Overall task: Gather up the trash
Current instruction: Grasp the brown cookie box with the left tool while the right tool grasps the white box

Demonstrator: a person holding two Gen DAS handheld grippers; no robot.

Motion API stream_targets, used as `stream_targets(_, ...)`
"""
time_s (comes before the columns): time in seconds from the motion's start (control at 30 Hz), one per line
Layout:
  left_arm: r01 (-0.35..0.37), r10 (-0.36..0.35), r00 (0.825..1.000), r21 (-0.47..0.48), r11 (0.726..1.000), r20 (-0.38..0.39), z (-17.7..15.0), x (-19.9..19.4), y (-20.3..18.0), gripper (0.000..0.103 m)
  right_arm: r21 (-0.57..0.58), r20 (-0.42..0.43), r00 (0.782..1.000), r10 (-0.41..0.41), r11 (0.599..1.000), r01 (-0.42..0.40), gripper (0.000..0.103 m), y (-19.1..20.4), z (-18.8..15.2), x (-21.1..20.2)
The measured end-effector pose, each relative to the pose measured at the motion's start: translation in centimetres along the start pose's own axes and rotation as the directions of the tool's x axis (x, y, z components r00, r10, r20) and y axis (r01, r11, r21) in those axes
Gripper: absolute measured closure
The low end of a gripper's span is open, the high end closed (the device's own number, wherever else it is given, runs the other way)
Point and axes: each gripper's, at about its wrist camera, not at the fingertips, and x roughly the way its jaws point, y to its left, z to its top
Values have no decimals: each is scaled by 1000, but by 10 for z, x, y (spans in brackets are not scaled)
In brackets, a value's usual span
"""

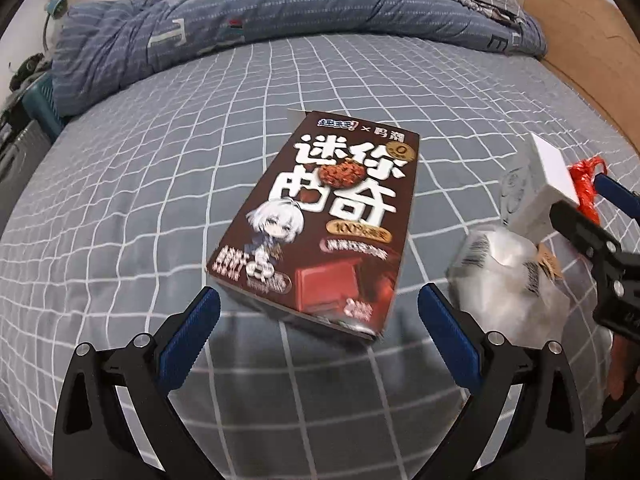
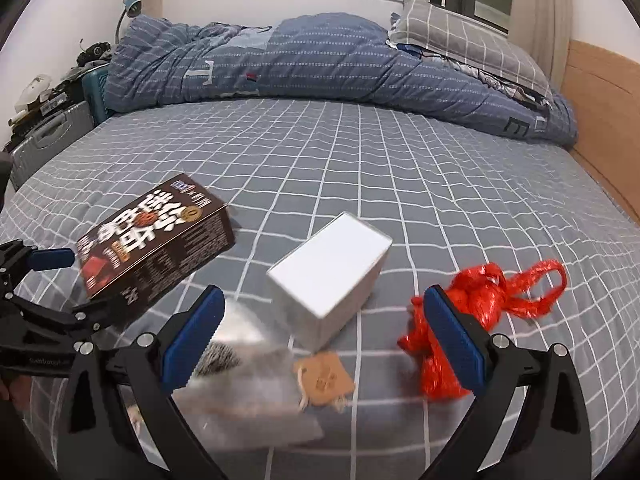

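A brown snack box [image 1: 316,220] [image 2: 156,248] with white lettering lies on the grey checked bed sheet [image 1: 120,208]. My left gripper [image 1: 320,332] [image 2: 86,284] is open, with a finger on either side of the box's near end. To its right lie a white box [image 2: 332,268] [image 1: 536,188], a clear plastic wrapper [image 2: 248,384] [image 1: 504,276] with a brown tag [image 2: 324,376], and a crumpled red plastic bag [image 2: 480,304] [image 1: 584,188]. My right gripper [image 2: 324,312] [image 1: 592,208] is open just before the white box, holding nothing; its right finger overlaps the red bag.
A bunched blue quilt [image 2: 320,64] and a grey checked pillow [image 2: 472,44] lie along the far side of the bed. A wooden headboard [image 2: 600,112] bounds the right. Suitcases [image 2: 52,136] and clutter stand off the left edge.
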Motion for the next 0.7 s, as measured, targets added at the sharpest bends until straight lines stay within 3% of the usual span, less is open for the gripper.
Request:
stream_targets(0.47,64,-65,998,-11,998,-28,13,31,17,6,26,-49,998,30,999,-28,8,-6,8,34)
stream_targets(0.53,61,-61,998,-10,998,-29,12,34,16,6,24,-52,998,31,999,-29,14,-6,7,36)
stream_targets(0.67,65,-65,997,-14,998,-31,10,37,13,7,40,-86,996,39,999,-35,37,-8,5,43)
stream_targets(0.7,67,-68,997,-14,998,-31,9,38,12,8,45,-91,995,47,998,-43,38,-8,4,44)
